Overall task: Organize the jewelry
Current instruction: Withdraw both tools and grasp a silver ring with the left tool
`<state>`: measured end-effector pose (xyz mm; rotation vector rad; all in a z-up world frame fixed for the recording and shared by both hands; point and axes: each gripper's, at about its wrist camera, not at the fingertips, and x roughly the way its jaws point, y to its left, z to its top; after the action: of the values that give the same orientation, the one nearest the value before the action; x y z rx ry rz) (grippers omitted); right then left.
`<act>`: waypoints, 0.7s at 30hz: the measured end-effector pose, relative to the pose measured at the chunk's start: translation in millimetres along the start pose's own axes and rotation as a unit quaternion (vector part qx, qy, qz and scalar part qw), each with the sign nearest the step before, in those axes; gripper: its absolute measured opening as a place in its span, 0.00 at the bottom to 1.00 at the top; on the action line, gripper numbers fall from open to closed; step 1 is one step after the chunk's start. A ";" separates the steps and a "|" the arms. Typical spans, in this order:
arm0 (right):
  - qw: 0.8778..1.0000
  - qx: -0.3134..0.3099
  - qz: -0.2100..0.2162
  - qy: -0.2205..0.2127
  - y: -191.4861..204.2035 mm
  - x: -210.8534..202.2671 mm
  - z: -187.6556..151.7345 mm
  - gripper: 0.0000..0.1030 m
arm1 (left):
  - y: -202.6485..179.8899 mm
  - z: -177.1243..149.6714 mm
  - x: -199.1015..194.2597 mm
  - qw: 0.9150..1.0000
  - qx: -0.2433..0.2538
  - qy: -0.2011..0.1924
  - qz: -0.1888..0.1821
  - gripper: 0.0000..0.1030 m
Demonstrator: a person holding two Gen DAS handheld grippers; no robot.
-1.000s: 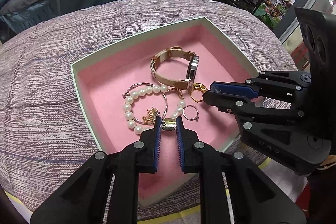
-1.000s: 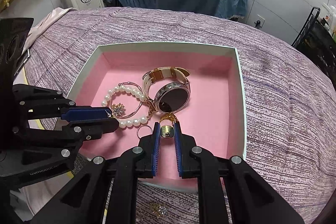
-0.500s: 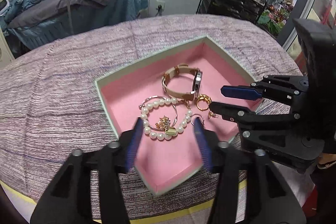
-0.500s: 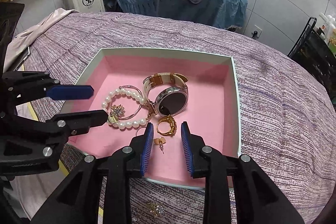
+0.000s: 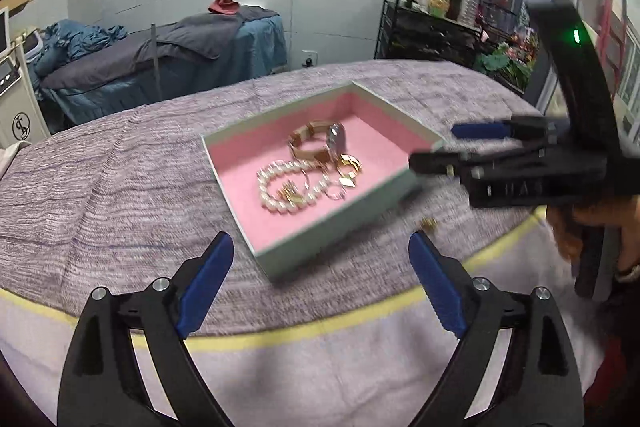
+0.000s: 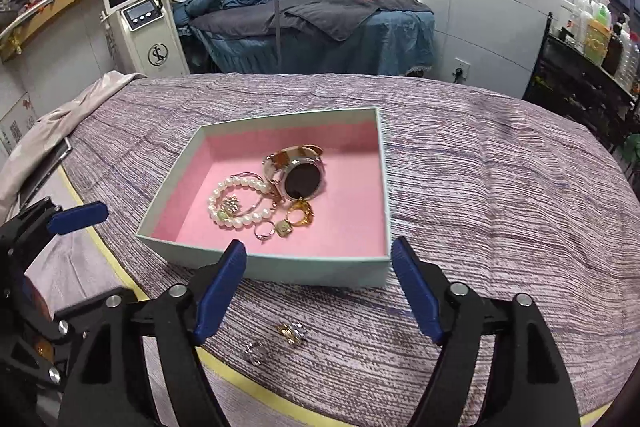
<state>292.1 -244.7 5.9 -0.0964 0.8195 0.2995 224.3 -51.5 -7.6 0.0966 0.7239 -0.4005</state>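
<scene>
A mint box with a pink lining [image 6: 224, 137] [image 5: 276, 115] sits on the purple cloth. In it lie a watch [image 6: 302, 177] [image 5: 334, 143], a pearl bracelet [image 6: 236, 213] [image 5: 276, 193], gold rings [image 6: 300, 215] [image 5: 350, 165], a thin silver ring [image 6: 265, 231] and a small gold earring [image 6: 283, 227]. Two small pieces lie on the cloth in front of the box: a gold one [image 6: 291, 331] and a silver one [image 6: 256, 351]. My left gripper [image 5: 318, 263] is open and empty, back from the box. My right gripper [image 6: 318, 275] is open and empty, above the box's near wall.
The purple cloth ends at a yellow stripe [image 6: 248, 383] near me. A massage bed [image 6: 320, 27] and a white machine [image 6: 140, 23] stand behind the table. A black shelf with bottles [image 6: 592, 67] stands at the right. A folded cloth [image 6: 48, 131] lies at the far left.
Both grippers let go of the small gold pieces that they held into the box, opened wide, and drew back and up from the box.
</scene>
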 end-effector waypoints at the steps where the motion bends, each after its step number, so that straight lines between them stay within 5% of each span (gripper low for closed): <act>1: 1.000 0.001 -0.008 -0.012 0.1 -7.4 -2.8 0.74 | -4.1 -4.1 -0.7 1.000 0.004 0.002 0.002 0.86; 12: 1.000 0.000 -0.008 -0.013 -2.1 -24.6 -40.7 0.79 | -31.5 -34.1 7.6 0.999 -0.018 0.015 -0.035 0.84; 14: 1.000 0.003 -0.018 -0.004 -4.8 -23.6 -50.9 0.79 | -38.4 -36.0 13.5 0.999 -0.010 0.021 -0.040 0.73; 21: 0.999 0.033 -0.031 0.001 -23.4 -31.4 -67.1 0.79 | -58.8 -23.1 36.0 0.998 0.013 0.034 -0.054 0.58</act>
<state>231.7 -287.5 -17.5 -0.0605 0.8254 0.2148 211.3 -112.0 -45.7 0.0965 0.7934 -0.5121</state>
